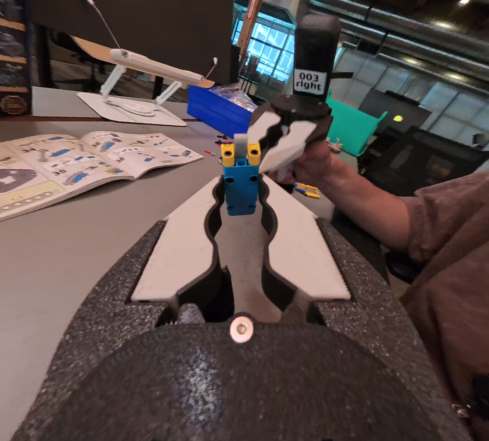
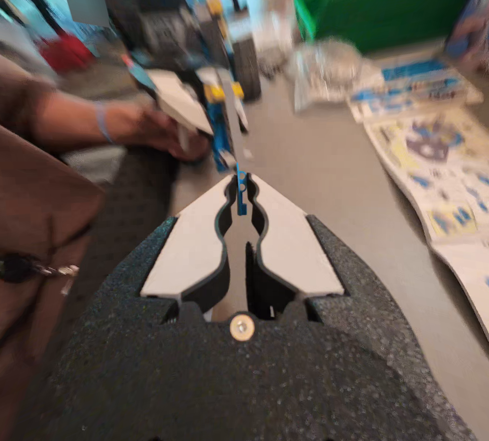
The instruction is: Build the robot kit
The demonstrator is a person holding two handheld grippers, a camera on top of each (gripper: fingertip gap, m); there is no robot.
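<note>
My left gripper is shut on a blue brick block and holds it upright above the grey table. Two yellow pieces and a grey piece sit on the block's top. My right gripper, held by a hand, has its tips against the right-hand yellow piece. In the blurred right wrist view, my right gripper is shut on a thin blue beam. Its tip is at the lower end of the blue, yellow and grey assembly in the left gripper.
An open instruction booklet lies on the left of the table and shows in the right wrist view. Behind it stand a white stand, a blue bin and a green bin. Small loose parts and a black-tyred model lie close by. My left and right fingertips are right by each other.
</note>
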